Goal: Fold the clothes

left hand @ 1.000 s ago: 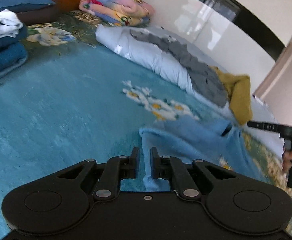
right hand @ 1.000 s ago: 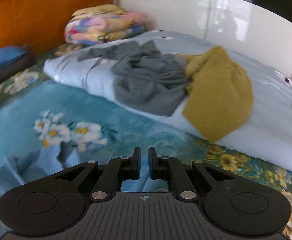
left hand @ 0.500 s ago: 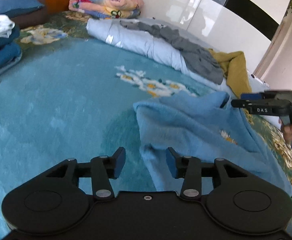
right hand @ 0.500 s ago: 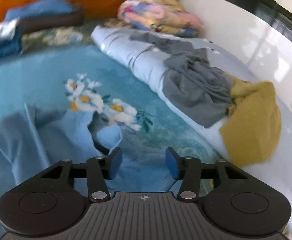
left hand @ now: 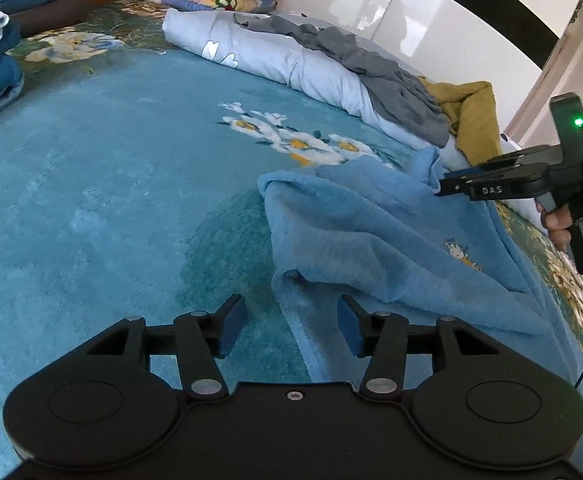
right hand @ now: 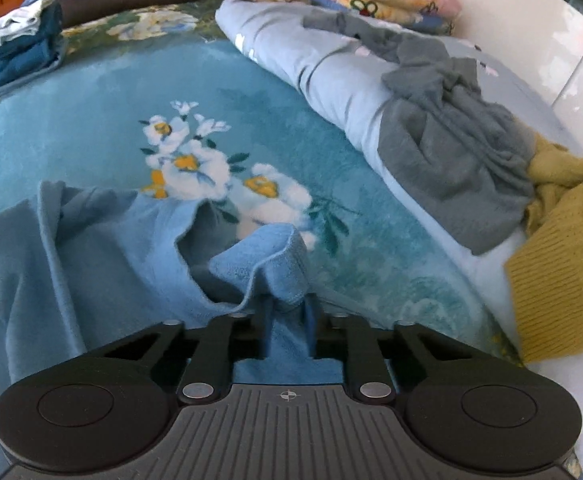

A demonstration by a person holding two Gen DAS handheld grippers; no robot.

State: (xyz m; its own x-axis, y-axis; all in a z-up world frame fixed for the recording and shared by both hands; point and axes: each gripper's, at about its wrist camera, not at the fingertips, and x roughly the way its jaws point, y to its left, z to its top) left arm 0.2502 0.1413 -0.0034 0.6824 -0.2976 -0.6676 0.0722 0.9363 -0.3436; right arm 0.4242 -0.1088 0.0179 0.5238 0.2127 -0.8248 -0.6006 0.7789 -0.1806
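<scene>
The right gripper (right hand: 289, 320) has just closed on the light-blue fleece garment (left hand: 371, 240) – left gripper (left hand: 291, 326), at six o'clock, stands apart, its jaws having just opened.

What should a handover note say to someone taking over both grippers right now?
Right gripper: jaws have just closed, now shut on a bunched corner of the light blue garment.
Left gripper: open, the garment's near edge between its fingers, not pinched.
Garment lies rumpled on the teal floral blanket, unfolded.
Grey garment and mustard knit wait on the rolled pale quilt.
Left: grip the near edge, spread, fold.
</scene>
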